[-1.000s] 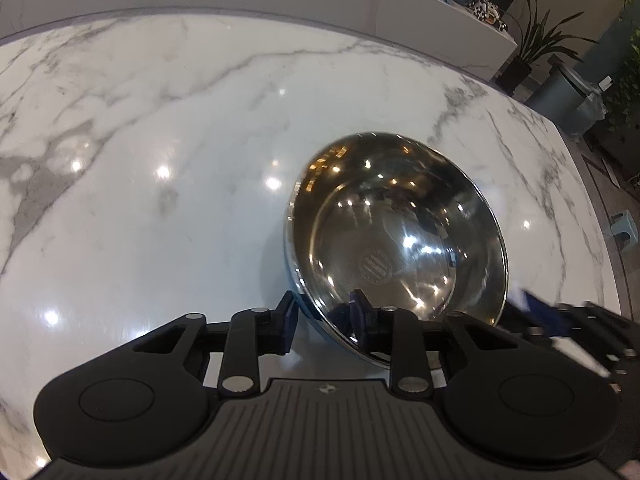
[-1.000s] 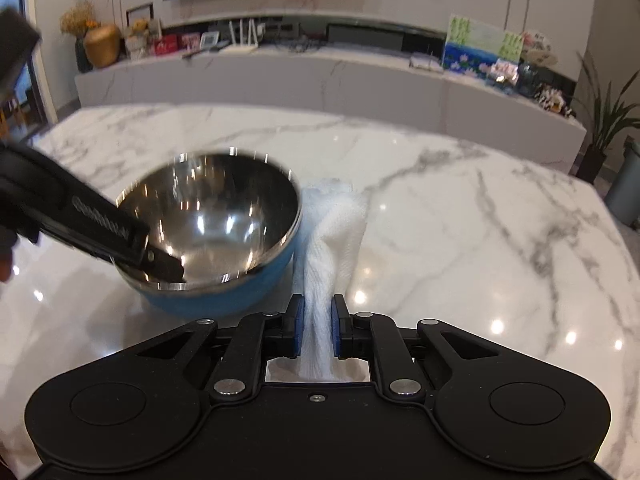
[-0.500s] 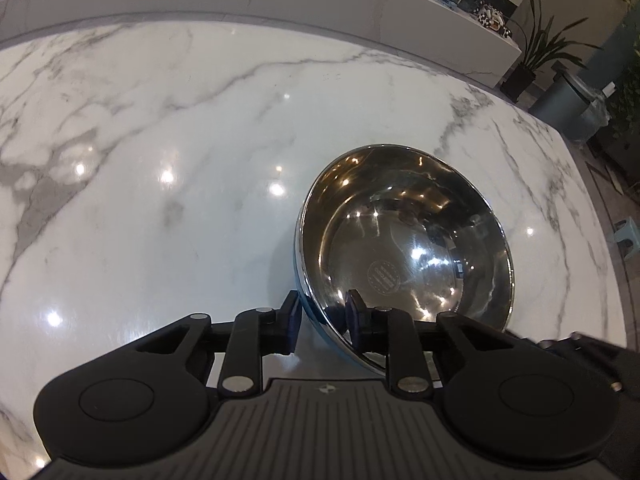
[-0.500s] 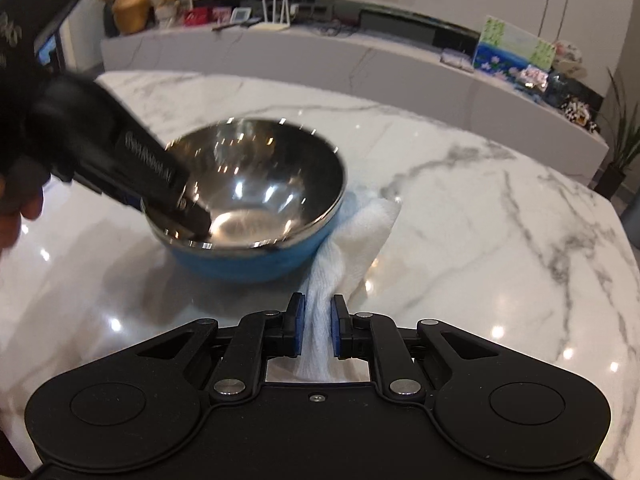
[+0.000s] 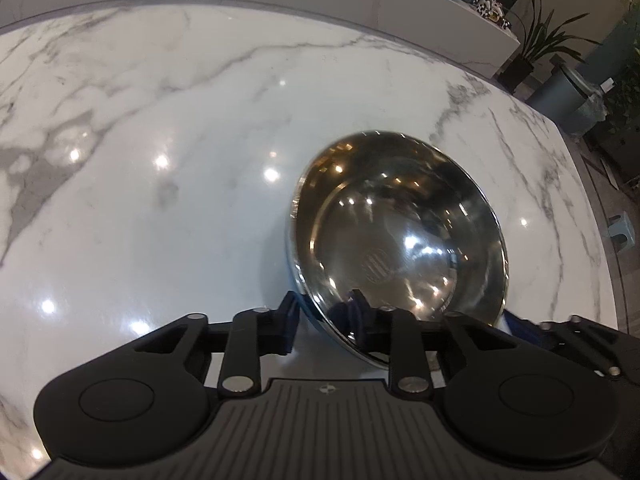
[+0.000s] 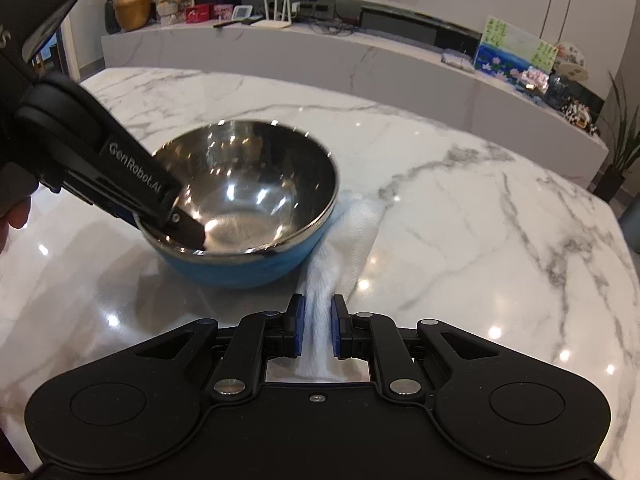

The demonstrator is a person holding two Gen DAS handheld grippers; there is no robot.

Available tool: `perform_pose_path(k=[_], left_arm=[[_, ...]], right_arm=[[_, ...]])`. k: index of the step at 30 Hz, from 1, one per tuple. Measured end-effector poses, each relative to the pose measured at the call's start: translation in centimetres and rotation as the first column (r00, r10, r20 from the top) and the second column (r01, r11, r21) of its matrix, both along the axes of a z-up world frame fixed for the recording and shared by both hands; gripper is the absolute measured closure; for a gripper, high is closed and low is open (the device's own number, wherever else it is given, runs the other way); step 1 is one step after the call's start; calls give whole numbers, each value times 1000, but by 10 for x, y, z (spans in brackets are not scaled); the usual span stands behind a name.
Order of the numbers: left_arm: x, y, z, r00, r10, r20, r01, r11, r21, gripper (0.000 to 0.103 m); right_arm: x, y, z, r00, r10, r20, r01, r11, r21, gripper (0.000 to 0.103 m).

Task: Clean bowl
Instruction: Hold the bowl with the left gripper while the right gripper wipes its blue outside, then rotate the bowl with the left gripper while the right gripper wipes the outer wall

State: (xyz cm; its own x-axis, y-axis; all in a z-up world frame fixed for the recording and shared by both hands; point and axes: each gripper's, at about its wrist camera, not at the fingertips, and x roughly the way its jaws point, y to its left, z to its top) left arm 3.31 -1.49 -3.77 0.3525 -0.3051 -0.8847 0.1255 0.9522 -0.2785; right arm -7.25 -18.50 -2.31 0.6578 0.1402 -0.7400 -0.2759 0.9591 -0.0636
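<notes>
A steel bowl (image 5: pixel 400 236) with a blue outside (image 6: pixel 248 216) sits on the white marble table. My left gripper (image 5: pixel 322 326) is shut on the bowl's near rim, one finger inside and one outside; it also shows in the right wrist view (image 6: pixel 176 220) at the bowl's left rim. My right gripper (image 6: pixel 317 330) is shut on a white cloth (image 6: pixel 340 248) that trails forward and lies against the bowl's right side. The right gripper shows at the lower right edge of the left wrist view (image 5: pixel 560 340).
The marble table (image 6: pixel 480 208) spreads around the bowl. A long marble counter (image 6: pixel 360 60) with pictures and small items stands behind it. A potted plant (image 5: pixel 536 44) and a grey bin (image 5: pixel 572 92) stand beyond the table's far right edge.
The bowl has shifted rightward in the right wrist view, over the cloth's far end. The right gripper with the cloth has come closer to the bowl. Both grips are unchanged.
</notes>
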Motion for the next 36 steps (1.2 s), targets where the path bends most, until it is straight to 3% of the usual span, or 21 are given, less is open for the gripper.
perform_pose_path(k=[8, 19, 22, 24, 31, 33, 36], left_arm=[[3, -1, 6, 999, 5, 54, -7, 999, 35, 90], [3, 2, 4, 999, 15, 42, -16, 1000, 18, 90], [4, 3, 0, 1000, 24, 3, -24, 1000, -4, 75], [4, 5, -3, 999, 31, -25, -31, 999, -25, 60], [-8, 3, 0, 999, -3, -39, 1, 998, -64, 61], [-8, 3, 3, 1000, -5, -24, 4, 998, -58, 71], [-7, 4, 5, 1000, 3, -13, -3, 999, -45, 76]], right_arm=[[-2, -11, 18, 998, -1, 60, -1, 1000, 21, 92], [1, 12, -7, 997, 69, -43, -70, 997, -23, 92], [2, 14, -11, 996, 71, -55, -73, 997, -33, 92], [2, 13, -11, 996, 69, -58, -71, 997, -32, 92], [4, 12, -12, 996, 64, -60, -66, 997, -33, 92], [4, 13, -12, 996, 64, -59, -66, 997, -35, 92], [4, 12, -11, 997, 61, -52, -63, 997, -35, 92]])
